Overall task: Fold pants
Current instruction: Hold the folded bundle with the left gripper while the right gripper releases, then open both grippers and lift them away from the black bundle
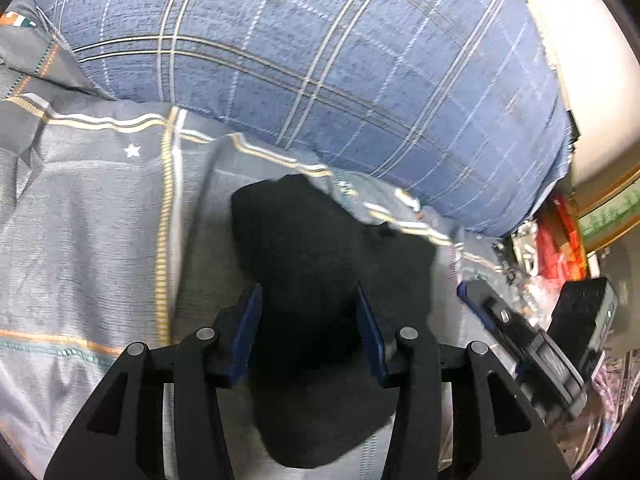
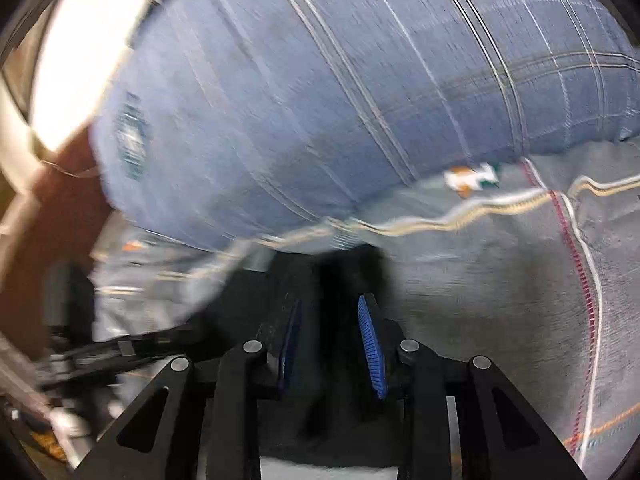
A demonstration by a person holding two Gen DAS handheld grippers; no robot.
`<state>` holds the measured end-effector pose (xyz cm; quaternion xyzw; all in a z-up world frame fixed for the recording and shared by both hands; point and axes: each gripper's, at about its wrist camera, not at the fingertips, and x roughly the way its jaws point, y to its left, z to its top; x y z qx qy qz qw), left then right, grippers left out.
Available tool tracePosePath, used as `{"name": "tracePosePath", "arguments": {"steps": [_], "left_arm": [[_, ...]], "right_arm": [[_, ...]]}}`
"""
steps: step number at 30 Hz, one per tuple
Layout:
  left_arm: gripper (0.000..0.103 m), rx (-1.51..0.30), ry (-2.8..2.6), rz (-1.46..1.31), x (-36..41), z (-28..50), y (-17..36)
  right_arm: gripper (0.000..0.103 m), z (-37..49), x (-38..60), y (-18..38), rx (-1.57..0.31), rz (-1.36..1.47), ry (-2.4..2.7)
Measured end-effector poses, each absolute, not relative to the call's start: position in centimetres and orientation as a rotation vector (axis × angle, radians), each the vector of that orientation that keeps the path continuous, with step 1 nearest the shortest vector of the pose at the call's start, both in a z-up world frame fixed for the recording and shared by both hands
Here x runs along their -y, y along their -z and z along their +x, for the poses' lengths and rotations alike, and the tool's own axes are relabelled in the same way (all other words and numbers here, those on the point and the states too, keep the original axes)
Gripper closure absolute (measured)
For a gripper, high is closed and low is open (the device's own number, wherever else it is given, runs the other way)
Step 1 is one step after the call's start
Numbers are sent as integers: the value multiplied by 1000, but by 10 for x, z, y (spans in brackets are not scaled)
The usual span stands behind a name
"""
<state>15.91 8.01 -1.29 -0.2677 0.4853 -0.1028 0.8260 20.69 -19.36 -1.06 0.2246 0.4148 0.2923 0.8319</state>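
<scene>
Black pants [image 1: 320, 240] lie bunched on the grey striped bedsheet [image 1: 100, 220]. In the left wrist view my left gripper [image 1: 308, 288] straddles them. Its blue pads [image 1: 244, 332] stand apart on either side with their faces showing, and the dark cloth lies between and under them without being pinched. The right wrist view is blurred. There my right gripper [image 2: 330, 300] is also open over the pants [image 2: 344, 264]. A dark strip of cloth runs between its jaws and the ribbed blue pad [image 2: 370, 344] is bare. The right gripper's black body [image 1: 520, 340] shows at the right of the left view.
A big blue plaid pillow [image 1: 320, 80] fills the bed just beyond the pants and also looms in the right view [image 2: 320, 100]. Red and mixed clutter [image 1: 556, 240] lies past the bed's right edge. A pale wall [image 1: 592, 60] stands behind.
</scene>
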Motion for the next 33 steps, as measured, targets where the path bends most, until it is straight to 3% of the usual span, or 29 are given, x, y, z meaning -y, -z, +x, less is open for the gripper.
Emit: {"name": "tracePosePath", "arguments": {"steps": [4,8,9,11,13,14,19,26,33], "left_arm": [[59,-1031,217,-575,-68,184,19],[58,-1072,182,-555,-67,203,37],[58,-1105,180,-524,-64,209,45],[58,-1129,178,-490,-61,211,47],[58,-1093,185,-490,-63,201,34],[58,-1058,196,-504,-66,193,24],[58,-970,200,-519,-69,151,7],[57,-1013,181,-476,-54,122,46],[55,-994,173,-449,-55,118,35]], "right_arm": [[71,191,180,21,-926,581,-788],[72,183,172,48,-985,476,-703],[77,183,173,57,-1003,448,-675],[78,182,171,64,-1004,410,-666],[78,180,171,56,-992,382,-661],[72,179,171,47,-967,376,-661],[72,193,168,18,-891,374,-679],[75,259,162,64,-1010,486,-565],[71,250,188,61,-981,551,-484]]}}
